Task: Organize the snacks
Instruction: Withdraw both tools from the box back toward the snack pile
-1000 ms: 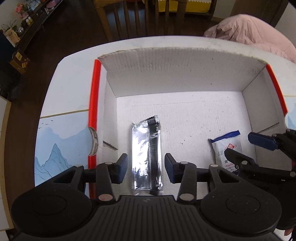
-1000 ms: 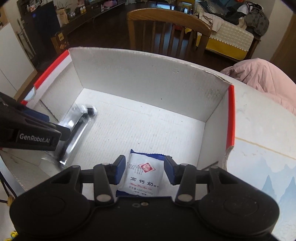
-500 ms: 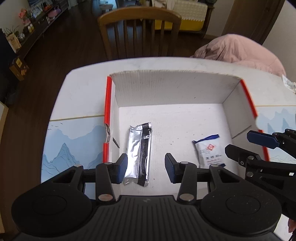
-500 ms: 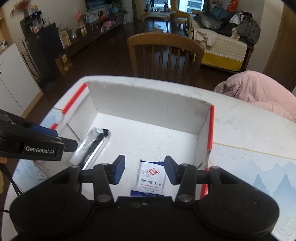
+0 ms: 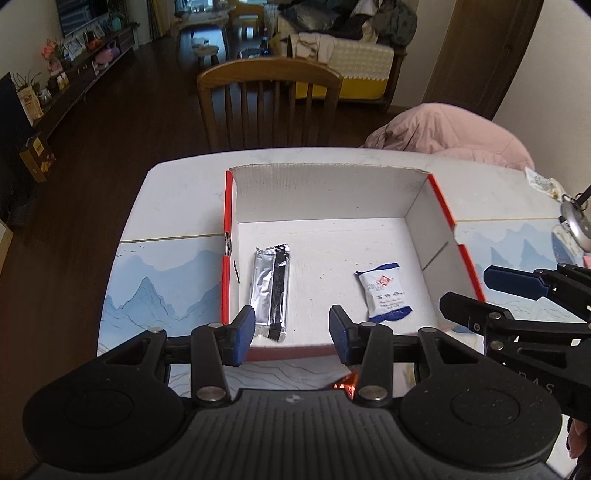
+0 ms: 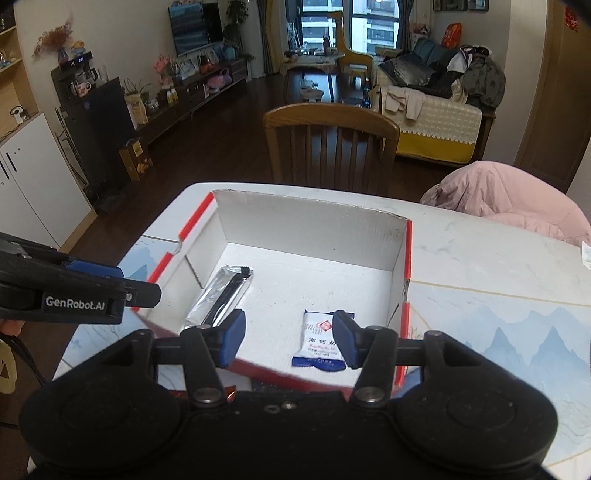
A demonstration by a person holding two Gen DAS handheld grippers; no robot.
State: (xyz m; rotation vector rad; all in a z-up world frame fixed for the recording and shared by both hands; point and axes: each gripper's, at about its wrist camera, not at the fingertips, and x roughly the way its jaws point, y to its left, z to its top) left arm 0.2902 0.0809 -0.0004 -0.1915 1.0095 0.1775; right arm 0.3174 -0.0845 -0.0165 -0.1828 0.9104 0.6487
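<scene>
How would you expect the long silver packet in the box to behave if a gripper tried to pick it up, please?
The silver packet has a shiny foil wrapper, so it is probably slippery between pads. It lies flat on the box floor, so it seems unlikely to roll. It looks thin and likely light; its crimped ends may flex.

A box is sitting on the table, holding a long packet by its left wall and a small packet toward its right.

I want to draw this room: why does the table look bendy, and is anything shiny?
Left wrist view: the fisheye lens curves the table, and the silver wrapper glints. Right wrist view: same curving, dim room, bright window.
</scene>
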